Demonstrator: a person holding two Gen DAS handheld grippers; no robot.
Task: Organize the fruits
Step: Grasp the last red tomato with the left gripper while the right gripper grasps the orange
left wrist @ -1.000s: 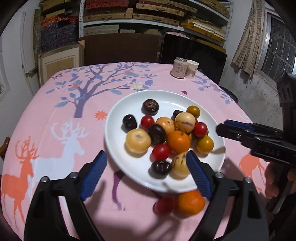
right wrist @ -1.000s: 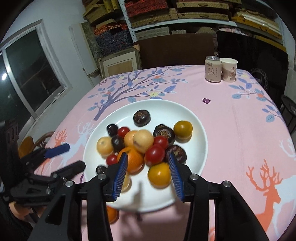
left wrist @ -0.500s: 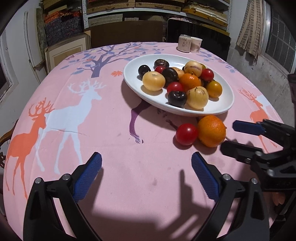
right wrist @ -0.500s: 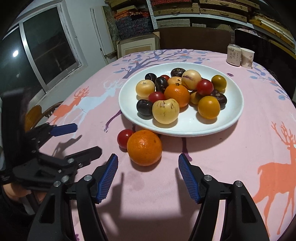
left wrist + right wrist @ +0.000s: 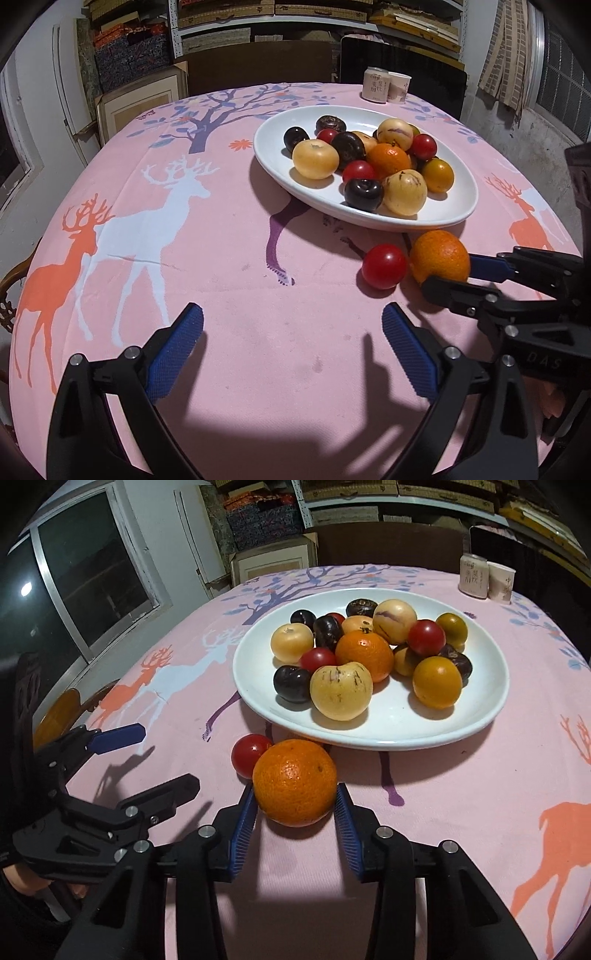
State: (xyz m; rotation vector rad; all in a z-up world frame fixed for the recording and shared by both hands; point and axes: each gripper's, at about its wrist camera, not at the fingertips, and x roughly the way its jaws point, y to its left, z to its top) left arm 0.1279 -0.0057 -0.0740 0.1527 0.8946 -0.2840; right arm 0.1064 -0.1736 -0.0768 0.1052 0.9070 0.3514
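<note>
Round, pebbly-skinned orange point(image 5: 295, 782): on pink-clothed worktop point(image 5: 461, 812), just before white oval plate point(image 5: 480, 716); firm, moderately heavy, rolls. Right claw point(image 5: 295, 812) closing across its widest girth; left claw point(image 5: 291, 347) wide open, empty

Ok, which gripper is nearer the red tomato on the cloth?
Right. The right gripper, closing around the orange, sits right beside the red tomato. The left gripper hangs open, well short of it.
</note>
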